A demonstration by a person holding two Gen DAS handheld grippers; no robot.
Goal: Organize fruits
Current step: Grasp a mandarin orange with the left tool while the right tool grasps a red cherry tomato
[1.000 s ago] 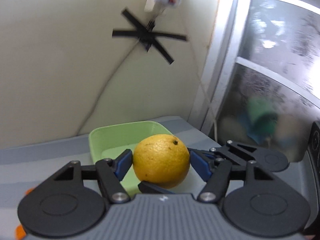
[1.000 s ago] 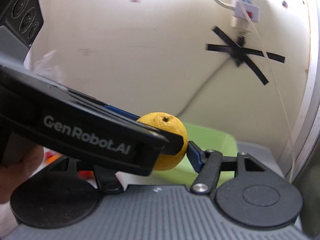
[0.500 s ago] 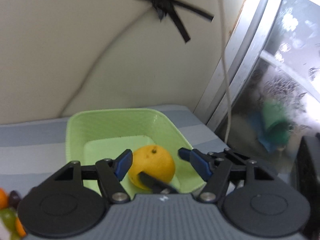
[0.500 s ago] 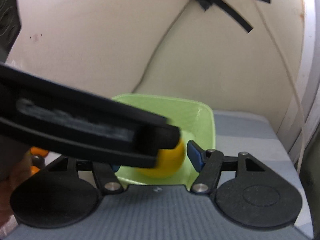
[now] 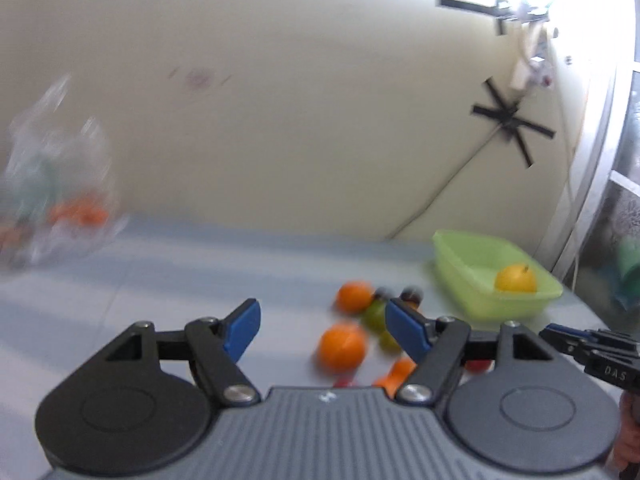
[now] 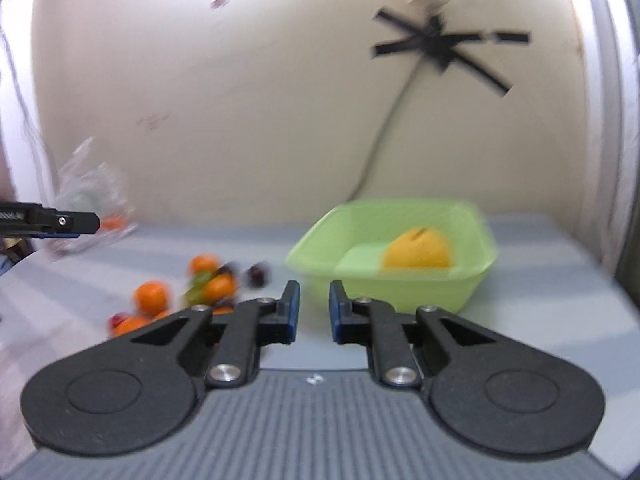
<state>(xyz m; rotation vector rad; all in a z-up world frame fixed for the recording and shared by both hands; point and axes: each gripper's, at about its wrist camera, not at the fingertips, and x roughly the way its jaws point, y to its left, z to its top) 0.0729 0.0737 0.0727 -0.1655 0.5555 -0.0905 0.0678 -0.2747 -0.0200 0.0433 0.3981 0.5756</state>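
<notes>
Yellow citrus [image 6: 418, 249] resting inside pale green tub [image 6: 320, 240], blurred cluster of oranges [image 6: 151, 297], green and dark fruits loose on table beside it

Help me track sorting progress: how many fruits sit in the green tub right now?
1: a yellow citrus lies inside the green tub, toward its right side. The tub's near wall could hide something small behind it.

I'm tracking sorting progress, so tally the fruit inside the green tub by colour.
Yellow fruit: 1
Orange fruit: 0, those lie out on the table
Total in the green tub: 1
</notes>
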